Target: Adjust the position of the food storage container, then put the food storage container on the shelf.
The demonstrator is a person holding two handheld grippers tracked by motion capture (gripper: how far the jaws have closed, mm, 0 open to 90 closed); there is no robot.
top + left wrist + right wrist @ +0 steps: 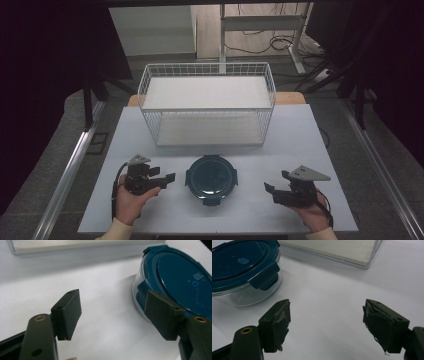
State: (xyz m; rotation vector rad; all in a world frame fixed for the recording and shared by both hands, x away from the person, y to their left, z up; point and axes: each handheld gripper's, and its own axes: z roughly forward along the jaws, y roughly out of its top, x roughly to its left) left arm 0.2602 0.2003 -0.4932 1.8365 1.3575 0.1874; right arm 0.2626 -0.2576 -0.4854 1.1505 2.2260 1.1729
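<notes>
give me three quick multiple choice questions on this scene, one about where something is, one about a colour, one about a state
1. Where is the round container?
A. inside the wire basket
B. on the table between the two hand-held grippers
C. on the floor

2. What colour is the container's lid?
A. red
B. white
C. dark teal blue

3. How do the left hand-held gripper jaws stand?
A. open, nothing between them
B. shut on the lid
C. shut on the basket wire

Answers:
1 B: in the high view it sits on the table, in front of the wire basket, between the left gripper and the right hand-held gripper.
2 C: both gripper views show teal blue.
3 A: bare table shows between the jaws.
</notes>
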